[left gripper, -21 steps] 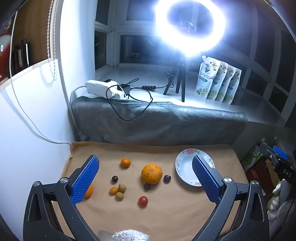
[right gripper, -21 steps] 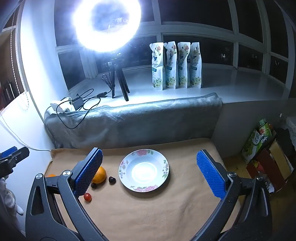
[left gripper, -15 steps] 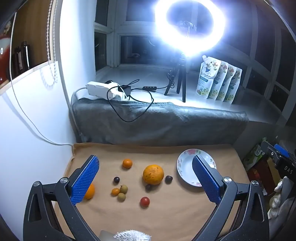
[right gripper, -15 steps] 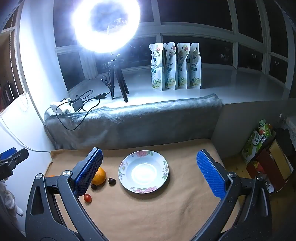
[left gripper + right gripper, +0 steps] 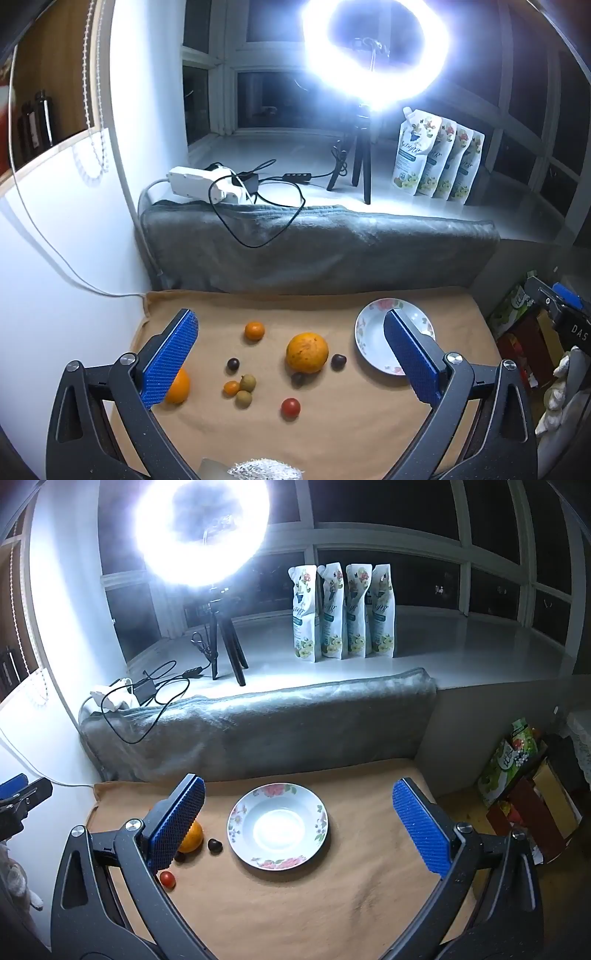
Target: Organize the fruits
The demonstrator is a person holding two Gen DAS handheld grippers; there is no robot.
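Left wrist view: left gripper (image 5: 291, 354) gapes wide, holding nothing, fruit scattered between its fingers; right gripper (image 5: 297, 823), equally wide and unladen, frames the plate (image 5: 236, 818), bare worktop (image 5: 332, 904) beneath.

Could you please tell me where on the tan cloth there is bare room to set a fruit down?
Bare cloth lies right of the plate and along the near edge in front of it. The plate's bowl is empty too. It is crowded left of the plate, around the large orange and the red tomato.
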